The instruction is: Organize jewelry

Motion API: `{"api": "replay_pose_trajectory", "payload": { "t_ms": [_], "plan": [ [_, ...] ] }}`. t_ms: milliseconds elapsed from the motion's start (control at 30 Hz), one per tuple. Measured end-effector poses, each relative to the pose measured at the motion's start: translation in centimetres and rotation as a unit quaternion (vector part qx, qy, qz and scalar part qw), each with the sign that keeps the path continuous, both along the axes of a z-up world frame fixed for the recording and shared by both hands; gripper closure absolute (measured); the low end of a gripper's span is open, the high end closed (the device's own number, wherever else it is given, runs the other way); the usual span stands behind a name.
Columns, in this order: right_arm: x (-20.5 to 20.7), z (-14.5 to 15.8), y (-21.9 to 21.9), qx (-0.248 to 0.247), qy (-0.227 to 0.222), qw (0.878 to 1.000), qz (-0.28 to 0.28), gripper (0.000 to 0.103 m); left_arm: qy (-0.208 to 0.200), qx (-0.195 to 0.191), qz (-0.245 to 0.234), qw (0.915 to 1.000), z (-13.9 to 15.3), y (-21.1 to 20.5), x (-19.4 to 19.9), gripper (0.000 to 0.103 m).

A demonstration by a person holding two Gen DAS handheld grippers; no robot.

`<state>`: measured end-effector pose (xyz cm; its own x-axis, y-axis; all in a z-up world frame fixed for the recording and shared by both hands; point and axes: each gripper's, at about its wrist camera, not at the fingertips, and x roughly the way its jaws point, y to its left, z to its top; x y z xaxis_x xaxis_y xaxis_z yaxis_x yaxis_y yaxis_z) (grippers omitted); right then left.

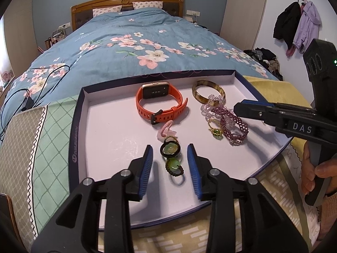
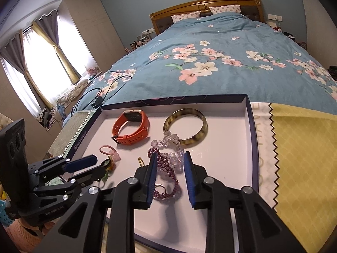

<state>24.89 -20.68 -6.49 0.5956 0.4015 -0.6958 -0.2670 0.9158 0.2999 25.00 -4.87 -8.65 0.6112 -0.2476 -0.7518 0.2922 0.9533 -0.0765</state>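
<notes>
Both claws hang released: left claw [image 1: 170, 155] straddles stacked rings [image 1: 170, 150], right claw [image 2: 170, 169] the purple beaded bracelet [image 2: 166, 175] at lower centre. Closing risks snagging tangled neighbours.

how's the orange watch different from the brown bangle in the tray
The orange watch is a soft strap with a buckle and dark screen; the brown bangle is a rigid mottled ring. The watch lies alone; clear beads overlap the bangle. Both rest in the tray, at its far end.
</notes>
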Motion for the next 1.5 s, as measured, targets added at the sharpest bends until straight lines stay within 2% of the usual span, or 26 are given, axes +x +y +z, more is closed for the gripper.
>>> {"api": "replay_pose_trajectory", "payload": {
  "t_ms": [100, 167, 233, 300, 367, 433, 500, 533, 667, 900, 1000, 1100, 1400, 1500],
  "plan": [
    [-0.5, 0.2, 0.1, -0.005, -0.005, 1.000, 0.000, 0.075, -0.006, -0.003, 0.002, 1.0000, 0.4, 0.2, -0.4, 0.063],
    [-0.9, 0.4, 0.2, -0.010, -0.011, 1.000, 0.000, 0.059, -0.012, -0.004, 0.005, 0.9999, 0.8, 0.4, -0.8, 0.059],
    [-1.5, 0.6, 0.2, -0.015, -0.019, 1.000, -0.001, 0.050, -0.016, -0.007, 0.009, 0.9998, 1.2, 0.5, -1.3, 0.048],
    [-2.2, 0.8, 0.3, -0.021, -0.026, 0.999, -0.002, 0.048, -0.021, -0.014, 0.011, 0.9996, 1.6, 0.7, -2.0, 0.042],
    [-2.8, 1.0, 0.4, -0.023, -0.031, 0.999, -0.002, 0.040, -0.030, -0.016, 0.015, 0.9993, 2.0, 0.9, -2.8, 0.035],
    [-3.9, 1.5, 0.6, -0.030, -0.045, 0.999, -0.003, 0.037, -0.044, -0.016, 0.020, 0.9987, 2.6, 1.1, -3.7, 0.018],
    [-5.1, 2.0, 0.7, -0.037, -0.061, 0.997, -0.005, 0.029, -0.064, -0.016, 0.026, 0.9975, 3.3, 1.2, -5.0, 0.011],
    [-5.7, 2.2, 0.7, -0.040, -0.069, 0.997, -0.008, 0.022, -0.069, -0.015, 0.028, 0.9971, 3.5, 1.3, -5.4, 0.006],
    [-8.3, 3.1, 1.0, -0.059, -0.111, 0.992, -0.019, 0.007, -0.097, -0.015, 0.043, 0.9942, 4.7, 1.9, -8.0, 0.005],
    [-13.2, 4.2, 1.0, -0.073, -0.184, 0.979, -0.052, 0.007, -0.155, -0.012, 0.073, 0.9851, 6.4, 3.1, -12.9, 0.005],
    [-15.0, 4.4, 0.8, -0.082, -0.210, 0.972, -0.071, 0.007, -0.190, -0.013, 0.086, 0.9780, 7.1, 3.5, -15.6, 0.005],
    [-16.7, 4.8, 0.8, -0.088, -0.234, 0.965, -0.081, 0.007, -0.206, -0.015, 0.091, 0.9742, 7.6, 3.6, -17.6, 0.005],
    [-20.7, 5.6, 1.0, -0.091, -0.296, 0.946, -0.092, 0.007, -0.264, -0.026, 0.112, 0.9576, 9.0, 4.0, -22.3, 0.005],
    [-21.2, 5.7, 1.1, -0.087, -0.300, 0.946, -0.091, 0.007, -0.285, -0.022, 0.109, 0.9521, 9.5, 3.8, -23.8, 0.005]
  ]
}}
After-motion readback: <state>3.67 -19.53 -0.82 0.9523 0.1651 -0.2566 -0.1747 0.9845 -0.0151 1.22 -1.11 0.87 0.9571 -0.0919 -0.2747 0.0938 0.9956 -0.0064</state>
